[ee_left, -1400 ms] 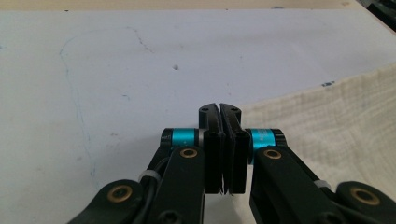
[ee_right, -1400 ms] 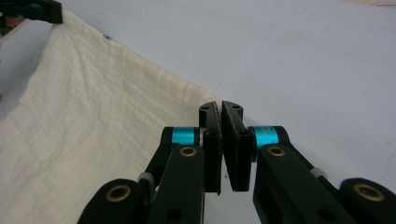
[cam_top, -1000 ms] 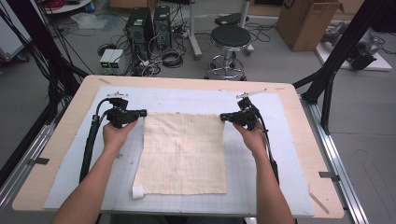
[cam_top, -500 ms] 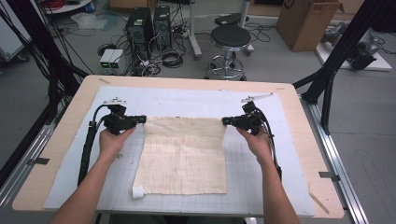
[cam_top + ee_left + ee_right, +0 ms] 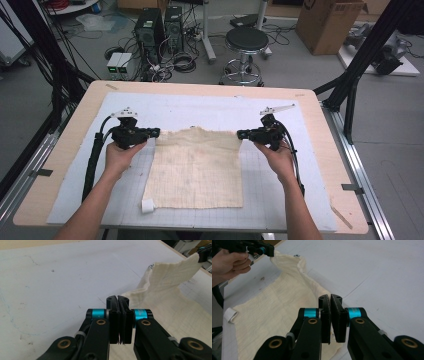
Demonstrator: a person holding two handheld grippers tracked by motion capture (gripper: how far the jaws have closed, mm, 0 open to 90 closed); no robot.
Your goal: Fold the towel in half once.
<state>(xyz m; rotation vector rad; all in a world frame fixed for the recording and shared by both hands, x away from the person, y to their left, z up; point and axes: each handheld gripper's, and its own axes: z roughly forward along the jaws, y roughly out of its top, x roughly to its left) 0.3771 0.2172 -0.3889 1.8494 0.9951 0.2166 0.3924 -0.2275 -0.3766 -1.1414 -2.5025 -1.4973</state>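
Note:
A cream woven cloth point(image 5: 197, 170) lies on the white gridded mat point(image 5: 200, 107), with a small white tag point(image 5: 147, 205) at its near left corner. My left gripper point(image 5: 156, 132) is shut on the cloth's far left corner, and my right gripper point(image 5: 240, 134) is shut on the far right corner. The far edge is lifted a little and sags between them. In the left gripper view the shut jaws point(image 5: 117, 298) pinch the cloth point(image 5: 170, 290), which rises toward the right gripper point(image 5: 201, 252). In the right gripper view the jaws point(image 5: 330, 298) pinch the cloth point(image 5: 274, 305), which runs up to the left gripper point(image 5: 268, 251).
The mat covers a wooden table point(image 5: 65, 150) with metal rails along both sides. Beyond the far edge on the floor stand a round stool point(image 5: 246, 40), computer towers point(image 5: 160, 25) with cables, and a cardboard box point(image 5: 330, 22). Black frame posts point(image 5: 352, 85) rise at the right.
Both grippers have drawn a little toward the person and slightly up, carrying the cloth's far edge with them. The near edge has stayed in place.

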